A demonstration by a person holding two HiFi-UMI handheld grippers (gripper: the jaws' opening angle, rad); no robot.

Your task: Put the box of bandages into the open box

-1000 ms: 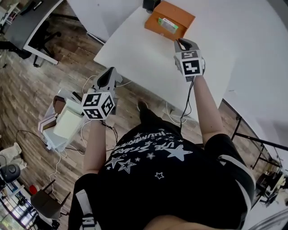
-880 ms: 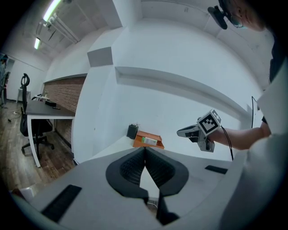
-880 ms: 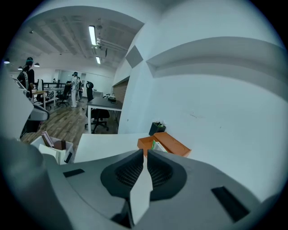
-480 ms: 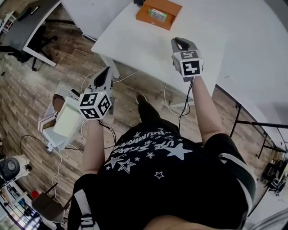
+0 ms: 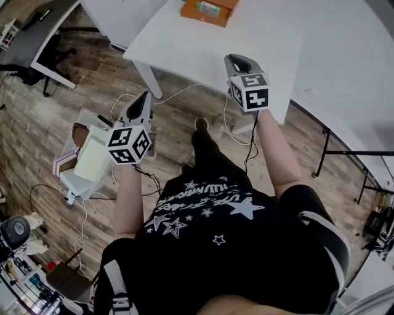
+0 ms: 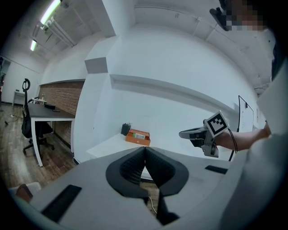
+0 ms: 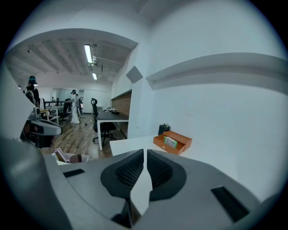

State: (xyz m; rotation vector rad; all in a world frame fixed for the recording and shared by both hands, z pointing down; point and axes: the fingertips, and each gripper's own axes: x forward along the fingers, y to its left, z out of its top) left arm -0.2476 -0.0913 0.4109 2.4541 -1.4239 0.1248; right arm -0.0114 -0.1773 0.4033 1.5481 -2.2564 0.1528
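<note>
left gripper (image 5: pixel 143 98): jaws closed, empty, over floor
right gripper (image 5: pixel 237 59): jaws closed, empty, above table (image 5: pixel 184 49) near edge
box of bandages (image 5: pixel 209 8): inside orange open box (image 5: pixel 189 11), toward table's far edge

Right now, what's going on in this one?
A person holds a gripper in each hand. The left gripper and right gripper are both shut and empty, held well away from the boxes. The box of bandages already sits inside the open orange box on the white table.
</note>
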